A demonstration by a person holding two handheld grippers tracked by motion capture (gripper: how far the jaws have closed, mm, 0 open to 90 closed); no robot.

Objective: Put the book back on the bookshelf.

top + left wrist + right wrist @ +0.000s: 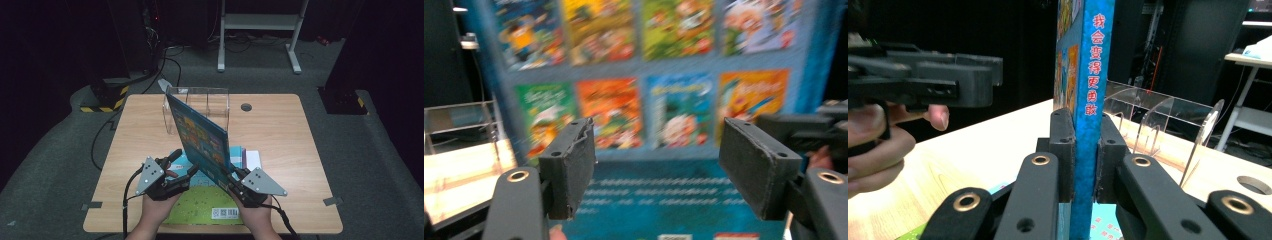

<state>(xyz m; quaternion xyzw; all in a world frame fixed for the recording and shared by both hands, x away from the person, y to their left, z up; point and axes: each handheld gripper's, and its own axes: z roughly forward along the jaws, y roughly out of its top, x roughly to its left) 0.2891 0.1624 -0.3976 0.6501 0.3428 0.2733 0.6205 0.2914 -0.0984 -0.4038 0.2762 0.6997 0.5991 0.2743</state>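
A thin blue picture book point(200, 135) stands on edge and leans over the table, its top near the clear acrylic rack point(210, 97). My right gripper point(231, 175) is shut on its lower spine end. In the right gripper view both jaws press the blue spine point(1091, 75), which carries red characters. My left gripper point(184, 162) hangs open just left of the book, touching nothing. Its view faces the illustrated cover point(664, 100) between spread jaws point(656, 150). The left gripper's fingers point(963, 80) show side-on, with a hand behind them.
A green book point(200, 207) lies flat at the table's front edge under both hands. A pink and white stack point(250, 157) lies behind the right gripper. A cable hole point(246, 107) sits right of the rack. A white table frame point(260, 22) stands on the floor beyond.
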